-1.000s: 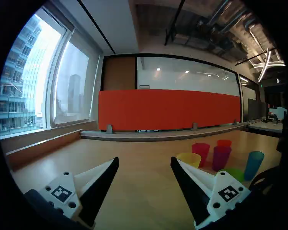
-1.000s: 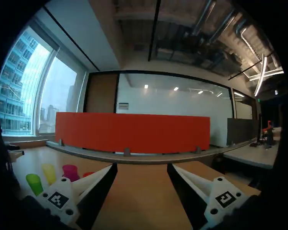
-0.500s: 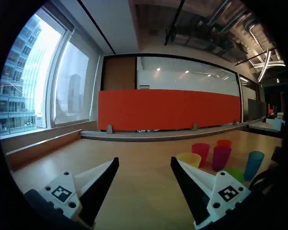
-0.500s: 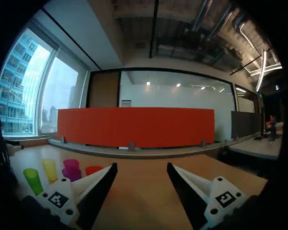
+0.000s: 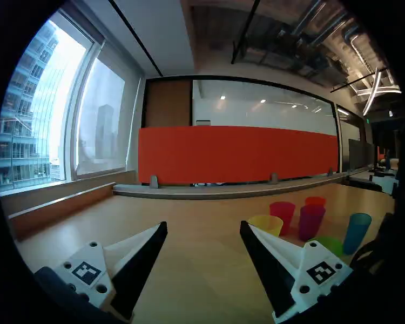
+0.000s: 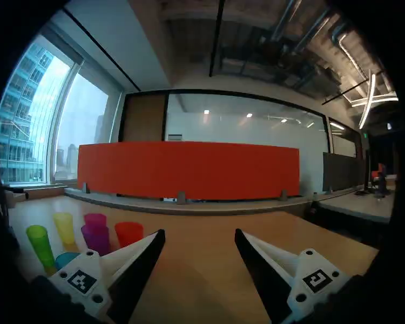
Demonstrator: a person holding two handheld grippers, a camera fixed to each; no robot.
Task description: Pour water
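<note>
While each tool hangs low over the wooden table (image 5: 202, 281), the left gripper (image 5: 202, 224) has its fingers spread wide, holding nothing, and the right gripper (image 6: 198, 232) is spread the same. Upright cups cluster between them. The yellow cup (image 5: 265, 223) is just beyond the left gripper's right finger, with the purple cup (image 5: 311, 221) and teal cup (image 5: 357, 231) farther right. The red cup (image 6: 128, 232) stands just left of the right gripper.
</note>
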